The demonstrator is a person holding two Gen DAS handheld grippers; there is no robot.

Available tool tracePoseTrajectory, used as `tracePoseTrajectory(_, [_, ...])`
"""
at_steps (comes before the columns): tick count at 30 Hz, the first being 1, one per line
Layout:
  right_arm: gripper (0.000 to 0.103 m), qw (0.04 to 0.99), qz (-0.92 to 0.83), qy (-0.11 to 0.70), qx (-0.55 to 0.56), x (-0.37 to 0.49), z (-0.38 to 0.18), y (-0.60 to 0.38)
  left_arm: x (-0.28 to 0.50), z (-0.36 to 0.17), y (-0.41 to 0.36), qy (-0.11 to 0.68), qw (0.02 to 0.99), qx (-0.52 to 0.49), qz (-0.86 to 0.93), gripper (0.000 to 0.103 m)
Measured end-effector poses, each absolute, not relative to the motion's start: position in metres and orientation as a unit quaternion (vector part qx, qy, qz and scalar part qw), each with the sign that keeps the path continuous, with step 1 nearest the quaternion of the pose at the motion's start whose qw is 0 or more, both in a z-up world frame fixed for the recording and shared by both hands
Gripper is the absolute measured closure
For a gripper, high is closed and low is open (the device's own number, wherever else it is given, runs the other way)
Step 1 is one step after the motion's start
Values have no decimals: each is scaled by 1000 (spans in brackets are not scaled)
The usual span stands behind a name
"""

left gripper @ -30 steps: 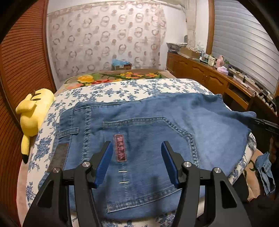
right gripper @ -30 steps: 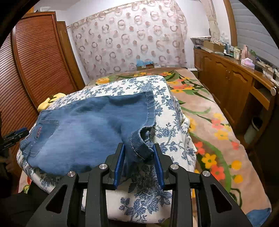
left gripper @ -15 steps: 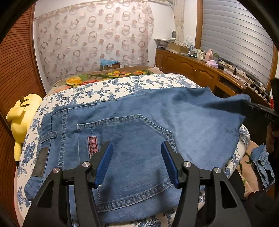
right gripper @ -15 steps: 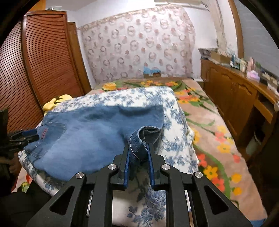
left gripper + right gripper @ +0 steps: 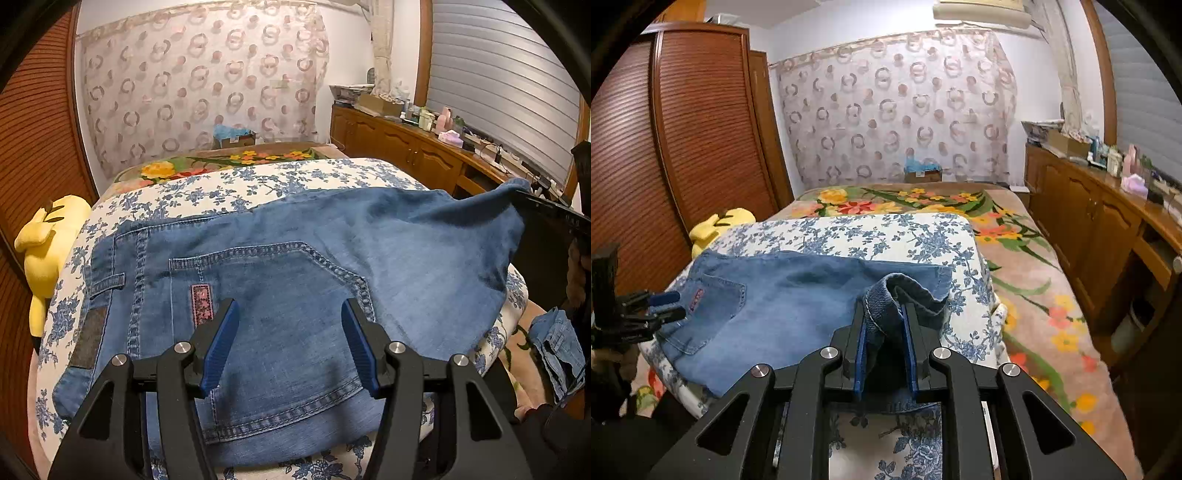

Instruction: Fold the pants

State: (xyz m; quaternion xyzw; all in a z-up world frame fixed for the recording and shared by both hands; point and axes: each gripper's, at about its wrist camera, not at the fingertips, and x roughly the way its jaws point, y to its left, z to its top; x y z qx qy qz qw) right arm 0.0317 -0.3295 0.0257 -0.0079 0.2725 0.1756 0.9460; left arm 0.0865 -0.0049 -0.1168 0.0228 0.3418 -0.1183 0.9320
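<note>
Blue denim pants [image 5: 295,295] lie spread across a white quilt with blue flower print [image 5: 229,188] on the bed, back pocket and pink label facing up, waistband end toward the left side of the left wrist view. Left gripper [image 5: 290,332], black with blue finger pads, hovers over the pocket area with its fingers spread wide apart; nothing between them. Contact with the denim cannot be judged from this angle. Right gripper [image 5: 884,332] is clamped on the bunched hem end of the pants [image 5: 783,306], the cuff fabric pinched between its blue pads [image 5: 860,354] and raised off the quilt [image 5: 857,232] in a small hump. In the left wrist view that same leg end rises toward the right edge of frame. A yellow plush toy [image 5: 44,243] sits at the quilt's left edge, beside the brown louvred wardrobe doors [image 5: 683,147]. A floral blanket in tan, orange and green [image 5: 1027,266] covers the bed beyond and to the right of the quilt.
</note>
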Motion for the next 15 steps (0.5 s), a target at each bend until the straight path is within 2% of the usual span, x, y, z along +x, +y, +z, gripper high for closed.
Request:
tracePoseTrajectory(5, [86, 943, 203, 265, 0, 41, 40, -316, 84, -114, 0, 338, 934, 21, -115, 44])
tracePoseTrajectory(15, [87, 919, 314, 229, -65, 42, 74, -220, 72, -101, 28, 322, 943, 11, -90, 44])
